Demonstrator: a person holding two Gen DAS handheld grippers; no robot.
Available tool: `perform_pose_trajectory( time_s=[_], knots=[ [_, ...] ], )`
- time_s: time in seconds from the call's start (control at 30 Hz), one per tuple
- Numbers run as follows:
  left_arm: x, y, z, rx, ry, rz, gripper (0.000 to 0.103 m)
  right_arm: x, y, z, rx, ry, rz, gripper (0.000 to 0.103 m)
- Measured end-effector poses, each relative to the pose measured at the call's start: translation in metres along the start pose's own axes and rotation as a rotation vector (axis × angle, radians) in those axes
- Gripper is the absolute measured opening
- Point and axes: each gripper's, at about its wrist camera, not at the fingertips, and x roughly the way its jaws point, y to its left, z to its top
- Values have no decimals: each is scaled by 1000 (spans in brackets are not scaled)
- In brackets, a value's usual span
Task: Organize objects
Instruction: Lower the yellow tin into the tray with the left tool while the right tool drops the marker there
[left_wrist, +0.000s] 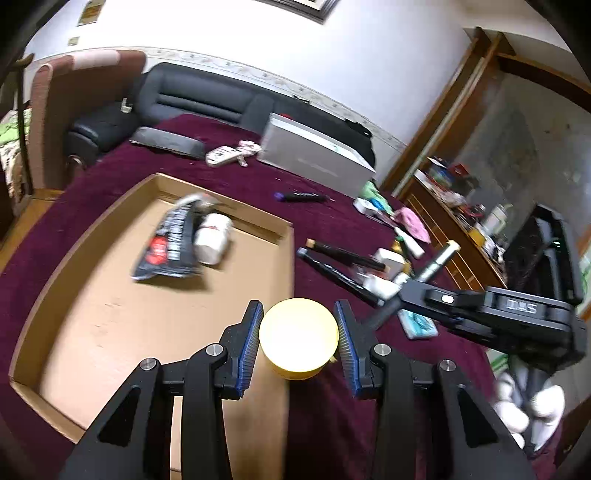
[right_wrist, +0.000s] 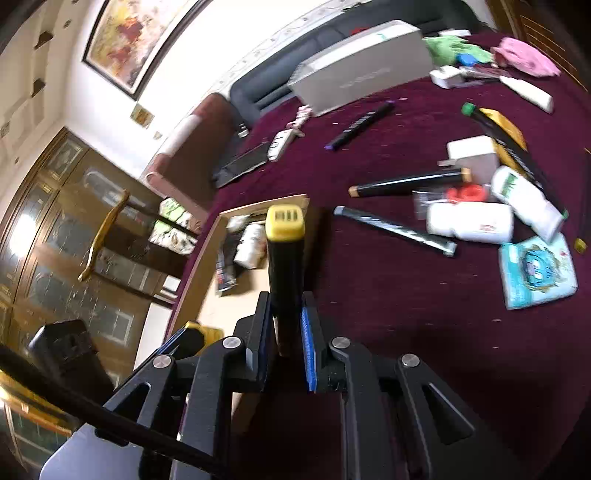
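Both loads up off the cloth: left gripper (left_wrist: 298, 332) clamped on a yellow round jar (left_wrist: 298, 338), right gripper (right_wrist: 286, 332) pinched tight on a black stick with a yellow cap (right_wrist: 285, 258). Best carried level, released low inside the cardboard tray (left_wrist: 110, 314) ahead. Already in there: dark snack packet (left_wrist: 168, 245), white bottle (left_wrist: 212, 238).

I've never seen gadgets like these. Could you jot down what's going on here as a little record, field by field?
Setting: table under a dark red cloth, cluttered with small items
Left gripper: closed on a round yellow jar
Right gripper: closed on a black marker with a yellow cap
Cardboard tray: holds a dark packet and a white bottle
Loose on the cloth: black tubes, a blue tissue pack, a grey box
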Motion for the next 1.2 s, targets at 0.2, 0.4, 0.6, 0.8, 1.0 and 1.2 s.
perform_pose_trajectory(
  time_s=[0.2, 0.4, 0.6, 0.8, 1.0, 1.2],
  knots=[
    [1, 29, 7, -16, -8, 56, 34, 22, 32, 4, -52, 64, 53, 13],
    [19, 42, 14, 10, 46, 100, 34, 66, 48, 10, -76, 139, 20, 13],
    [43, 55, 22, 18, 128, 123, 34, 109, 47, 22, -73, 179, -69, 13],
    [63, 68, 21, -4, 167, 139, 34, 142, 44, 41, -51, 212, -128, 13],
    [63, 75, 21, -54, 175, 128, 35, 167, 33, 46, -32, 248, -175, 13],
    [61, 77, 18, -78, 176, 109, 51, 171, 29, 45, -26, 244, -173, 15]
  ],
)
